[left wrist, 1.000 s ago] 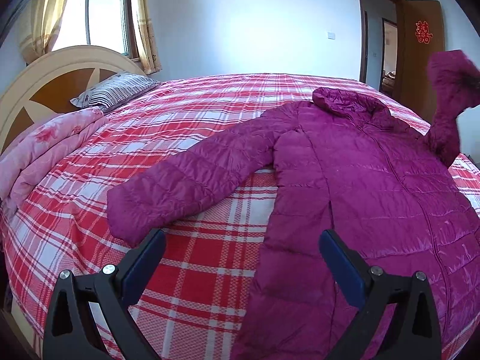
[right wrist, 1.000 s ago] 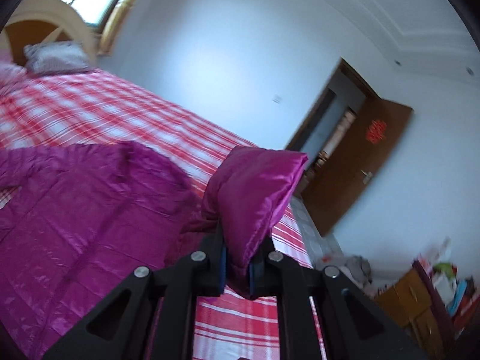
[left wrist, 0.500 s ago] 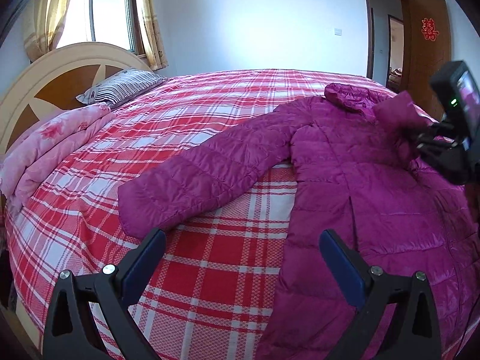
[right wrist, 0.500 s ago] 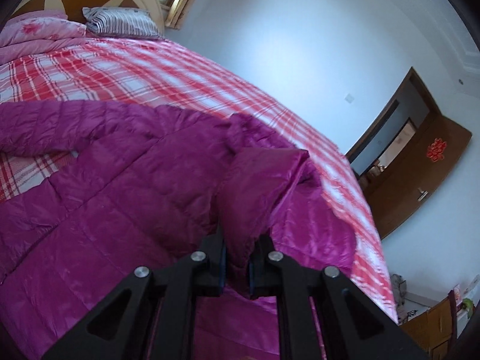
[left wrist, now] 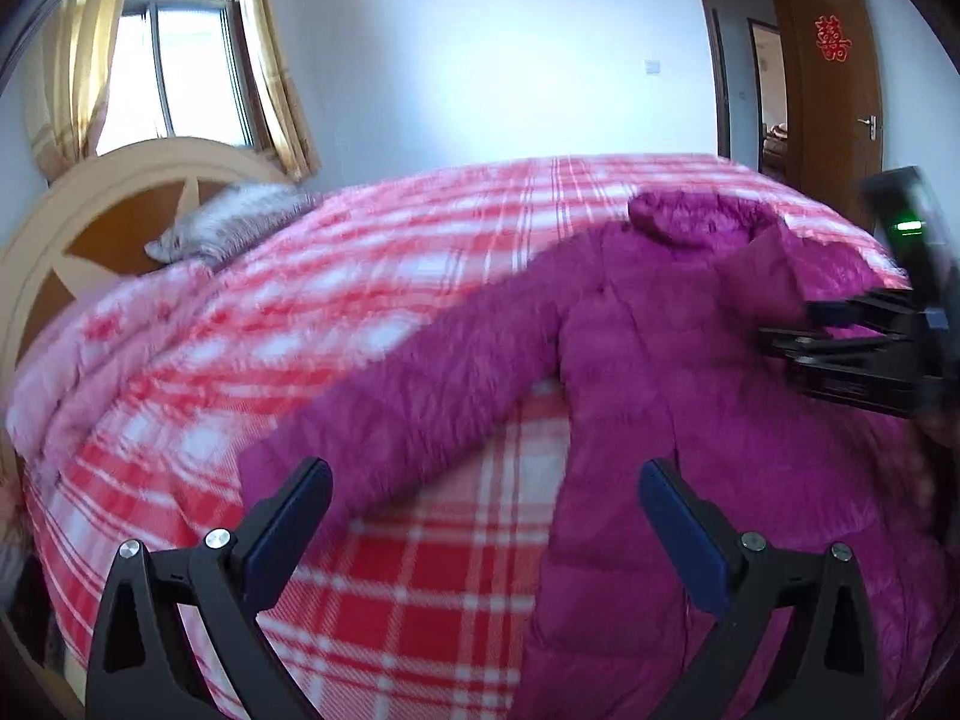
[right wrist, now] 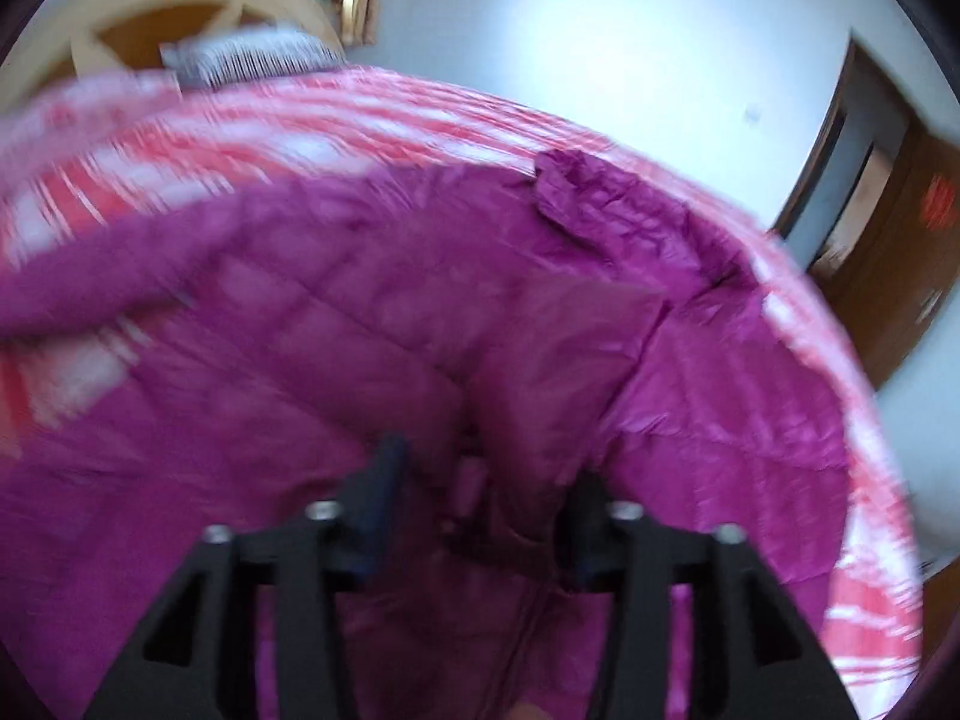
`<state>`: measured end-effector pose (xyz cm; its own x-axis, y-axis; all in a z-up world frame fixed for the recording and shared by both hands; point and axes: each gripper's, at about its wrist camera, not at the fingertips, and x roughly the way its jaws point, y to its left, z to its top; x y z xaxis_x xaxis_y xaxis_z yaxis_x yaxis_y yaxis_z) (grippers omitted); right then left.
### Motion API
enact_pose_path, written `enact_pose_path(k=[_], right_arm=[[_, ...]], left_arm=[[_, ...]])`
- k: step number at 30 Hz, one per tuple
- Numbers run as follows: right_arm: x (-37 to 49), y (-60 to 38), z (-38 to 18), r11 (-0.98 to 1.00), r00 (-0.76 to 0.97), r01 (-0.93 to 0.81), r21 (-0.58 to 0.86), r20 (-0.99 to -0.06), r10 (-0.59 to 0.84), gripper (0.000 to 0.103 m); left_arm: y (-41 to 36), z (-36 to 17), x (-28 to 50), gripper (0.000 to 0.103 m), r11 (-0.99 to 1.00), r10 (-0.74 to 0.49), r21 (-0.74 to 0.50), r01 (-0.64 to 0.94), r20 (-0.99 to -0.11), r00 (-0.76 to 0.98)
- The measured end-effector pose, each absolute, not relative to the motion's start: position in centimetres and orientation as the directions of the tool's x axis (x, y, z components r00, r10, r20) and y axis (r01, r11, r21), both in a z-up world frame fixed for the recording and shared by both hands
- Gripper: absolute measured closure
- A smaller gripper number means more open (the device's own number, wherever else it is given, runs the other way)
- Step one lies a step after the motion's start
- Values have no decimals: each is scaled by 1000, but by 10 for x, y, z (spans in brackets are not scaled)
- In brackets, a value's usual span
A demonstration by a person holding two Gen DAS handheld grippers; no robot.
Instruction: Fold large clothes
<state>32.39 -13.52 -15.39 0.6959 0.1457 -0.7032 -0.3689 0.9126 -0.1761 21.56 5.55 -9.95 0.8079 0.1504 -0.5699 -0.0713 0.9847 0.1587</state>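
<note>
A magenta down coat (left wrist: 690,372) lies front up on the red plaid bed cover (left wrist: 420,570). Its left sleeve (left wrist: 408,396) stretches out toward the near left. The right sleeve (right wrist: 570,348) is folded over the coat's chest (right wrist: 300,390). My right gripper (right wrist: 486,510) hangs low over that fold with its jaws opening; the sleeve's cuff lies loose between them. It shows at the right edge of the left wrist view as the right gripper (left wrist: 786,324). My left gripper (left wrist: 483,474) is open and empty, above the bed cover between the left cuff and the coat's hem.
A round wooden headboard (left wrist: 90,228), a striped pillow (left wrist: 228,228) and a pink quilt (left wrist: 90,348) sit at the far left. A window with curtains (left wrist: 180,78) is behind them. An open brown door (left wrist: 834,90) stands at the far right.
The right gripper carried the raised right sleeve down onto the coat's chest, then parted its jaws from the cuff. The left gripper rose a little and stays open.
</note>
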Motion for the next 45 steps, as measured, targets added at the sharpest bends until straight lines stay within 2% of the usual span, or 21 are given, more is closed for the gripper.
enact_pose_path(k=[4, 7, 8, 9, 11, 12, 17, 20, 23, 29, 32, 36, 40, 45], right_arm=[[295, -158, -102, 909, 723, -413, -51, -626, 293, 41], [291, -180, -82, 933, 773, -345, -96, -593, 225, 42], [295, -192, -81, 948, 783, -299, -112, -597, 176, 49], [301, -202, -83, 960, 786, -253, -124, -605, 129, 64], [317, -221, -99, 977, 760, -162, -137, -649, 35, 68], [325, -227, -109, 980, 738, -155, -125, -674, 31, 71], [347, -221, -180, 970, 627, -181, -164, -779, -15, 71], [342, -220, -183, 969, 633, -185, -162, -774, -9, 71], [341, -234, -172, 972, 607, -216, -95, -793, 58, 73], [358, -294, -110, 998, 760, -64, 11, -647, 56, 73], [406, -322, -113, 995, 749, 25, 99, -661, 47, 73], [441, -348, -140, 986, 710, 90, 138, -703, 34, 70], [443, -366, -178, 986, 659, 111, 125, -752, 21, 76], [432, -384, -188, 970, 682, 111, 217, -726, 85, 79]], left_arm=[[43, -72, 228, 1, 982, 148, 178, -63, -522, 840], [23, -60, 237, 1, 980, 136, 196, -43, -492, 860], [16, -59, 241, 1, 979, 130, 199, -34, -488, 863], [8, -59, 246, 1, 979, 124, 202, -26, -489, 864], [-10, -60, 259, 1, 980, 97, 197, 5, -504, 858], [-21, -62, 267, 1, 981, 80, 195, 26, -516, 853], [-68, -83, 322, 1, 963, 90, 261, 65, -540, 837], [-86, -111, 357, 1, 939, 143, 339, 60, -542, 828], [-90, -152, 391, 1, 918, 210, 393, 53, -596, 775], [-82, -176, 406, 1, 937, 200, 345, 49, -648, 735], [-83, -178, 407, 1, 934, 205, 354, 48, -640, 740], [-83, -179, 407, 1, 937, 202, 346, 44, -639, 742], [-79, -181, 413, 1, 952, 170, 301, 54, -668, 724], [-75, -183, 415, 1, 964, 143, 261, 58, -687, 712]])
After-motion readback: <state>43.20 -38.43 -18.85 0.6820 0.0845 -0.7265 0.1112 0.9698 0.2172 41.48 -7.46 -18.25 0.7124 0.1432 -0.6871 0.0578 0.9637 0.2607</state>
